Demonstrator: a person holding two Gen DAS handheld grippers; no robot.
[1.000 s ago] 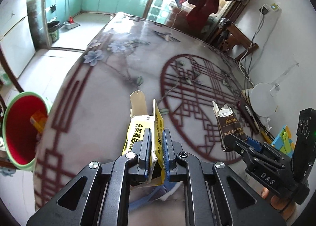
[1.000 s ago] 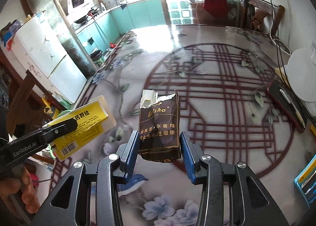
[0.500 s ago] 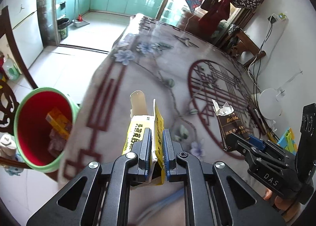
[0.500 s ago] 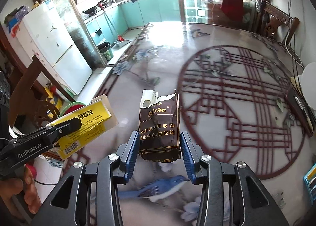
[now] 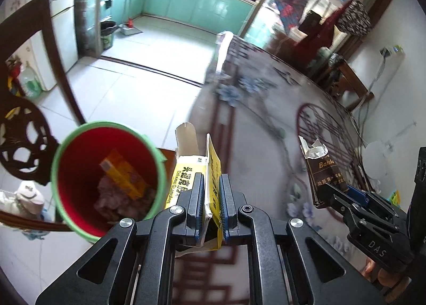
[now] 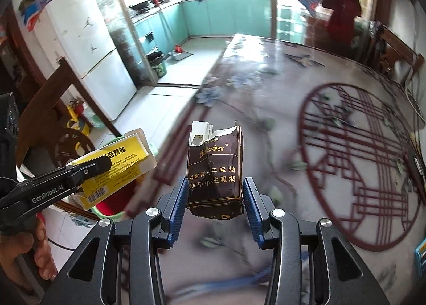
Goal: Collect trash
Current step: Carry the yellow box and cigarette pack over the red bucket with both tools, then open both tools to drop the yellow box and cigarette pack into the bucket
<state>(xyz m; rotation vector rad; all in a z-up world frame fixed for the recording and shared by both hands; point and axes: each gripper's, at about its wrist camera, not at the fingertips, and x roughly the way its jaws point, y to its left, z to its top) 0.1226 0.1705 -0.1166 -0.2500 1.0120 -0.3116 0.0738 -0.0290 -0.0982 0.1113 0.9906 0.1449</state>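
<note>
A: Fingers (image 5: 199,193) of the left gripper (image 5: 210,196) sit nearly together, pinching a flattened yellow medicine box (image 5: 211,169) held edge-up between the blue pads. One torn flap sticks up at its top.

B: Same box from the right wrist view?

A: Yes. Yellow medicine box (image 6: 117,164) shows its broad face, barcode low, clamped at the black tip of the left gripper (image 6: 102,165). A bare hand (image 6: 26,254) grips the handle below.

B: Right side?

A: Right gripper (image 6: 215,196) holds a dark brown cigarette pack (image 6: 214,172), upright, torn open at the top with white liner showing. Fingers (image 6: 178,203) stand moderately apart, pressed to the pack's two sides. From the left wrist view, the cigarette pack (image 5: 322,172) sits in the right gripper (image 5: 346,196), off to the right and above the counter (image 5: 266,129).

B: Where does the box hang relative to the bin?

A: Just right of the rim. Red bin (image 5: 80,161) with a green lip stands on the floor beside the counter edge, below and left of the box. Inside: a yellow carton (image 5: 125,174) and crumpled scraps. In the right wrist view only a sliver of the red bin (image 6: 111,206) shows beneath the box.

B: Surroundings?

A: Dark carved chair (image 5: 24,118) left of the bin, white fridge (image 6: 90,46) farther back. Counter pattern is blurred.
</note>
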